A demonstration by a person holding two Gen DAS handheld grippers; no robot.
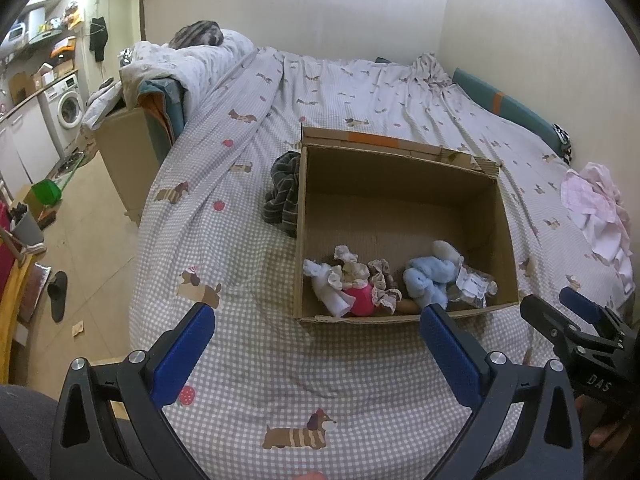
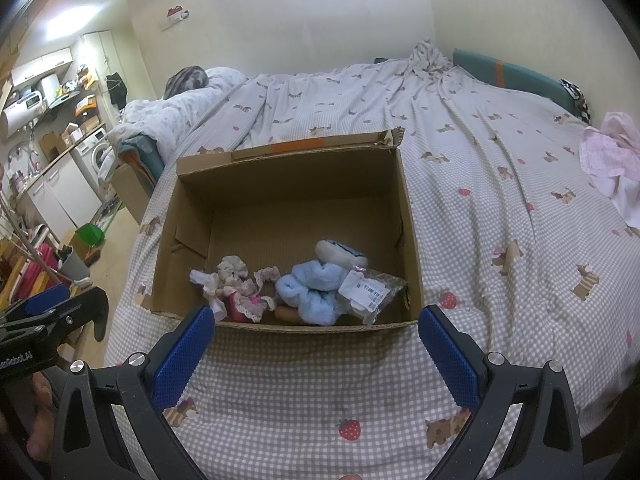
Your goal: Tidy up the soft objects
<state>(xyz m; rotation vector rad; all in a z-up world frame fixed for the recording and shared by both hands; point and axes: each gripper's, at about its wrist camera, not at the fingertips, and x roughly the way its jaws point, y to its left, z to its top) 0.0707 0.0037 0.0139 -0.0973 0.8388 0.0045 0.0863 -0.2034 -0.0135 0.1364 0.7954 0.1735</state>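
Bed [image 1: 360,92] holds cardboard box [image 1: 400,184] with toys; both claws, left gripper [image 1: 316,344] and right gripper [image 2: 316,344], wide open, empty; next grab striped cloth [image 1: 285,192] left of box.

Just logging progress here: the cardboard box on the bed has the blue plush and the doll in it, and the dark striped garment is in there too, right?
Not quite. The dark striped garment lies on the bed outside the cardboard box, against its left wall, as the left wrist view shows. The blue plush and the doll are inside.
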